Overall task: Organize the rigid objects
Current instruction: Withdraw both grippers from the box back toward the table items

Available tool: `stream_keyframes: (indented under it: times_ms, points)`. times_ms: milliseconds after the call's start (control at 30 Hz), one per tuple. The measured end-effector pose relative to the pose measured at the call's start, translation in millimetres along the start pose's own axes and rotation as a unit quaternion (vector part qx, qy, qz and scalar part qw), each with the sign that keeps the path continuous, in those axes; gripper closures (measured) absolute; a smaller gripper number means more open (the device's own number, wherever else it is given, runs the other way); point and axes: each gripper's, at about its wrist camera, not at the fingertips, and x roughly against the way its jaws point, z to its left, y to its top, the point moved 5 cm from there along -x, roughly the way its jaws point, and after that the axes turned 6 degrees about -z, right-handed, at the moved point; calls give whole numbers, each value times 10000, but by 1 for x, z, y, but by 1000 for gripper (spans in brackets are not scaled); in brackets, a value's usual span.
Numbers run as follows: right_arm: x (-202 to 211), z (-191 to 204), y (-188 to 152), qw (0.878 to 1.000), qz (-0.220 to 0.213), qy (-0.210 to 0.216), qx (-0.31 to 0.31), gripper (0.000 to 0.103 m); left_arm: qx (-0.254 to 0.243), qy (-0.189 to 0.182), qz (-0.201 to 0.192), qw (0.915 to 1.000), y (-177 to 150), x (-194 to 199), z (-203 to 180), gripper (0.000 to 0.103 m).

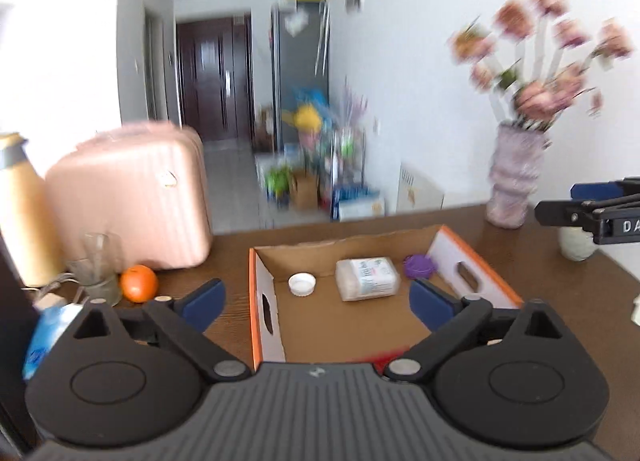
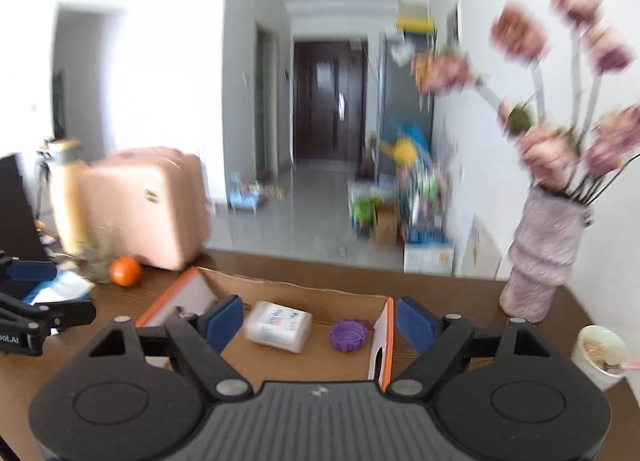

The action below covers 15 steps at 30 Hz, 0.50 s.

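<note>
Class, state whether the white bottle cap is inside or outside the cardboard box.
Inside. The white bottle cap lies on the floor of the cardboard box, left of the plastic container.

Empty right gripper (image 2: 318, 319) above box (image 2: 280, 365)

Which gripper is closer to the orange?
Left. The left gripper hangs open over the cardboard box's left end, just beside the orange. The right gripper, also open, is at the box's far right end.
</note>
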Motion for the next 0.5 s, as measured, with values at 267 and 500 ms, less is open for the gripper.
stream_keyframes:
  times_ms: [267,500]
  points:
    - [141,32,-67,9976,-670,-111,-118,11,287,469,-881,9946,-65,141,-18,0]
    - [220,64,-142,9958,-891,-160,-158,9,180,965,-1259,9872,-129,214,-27,0]
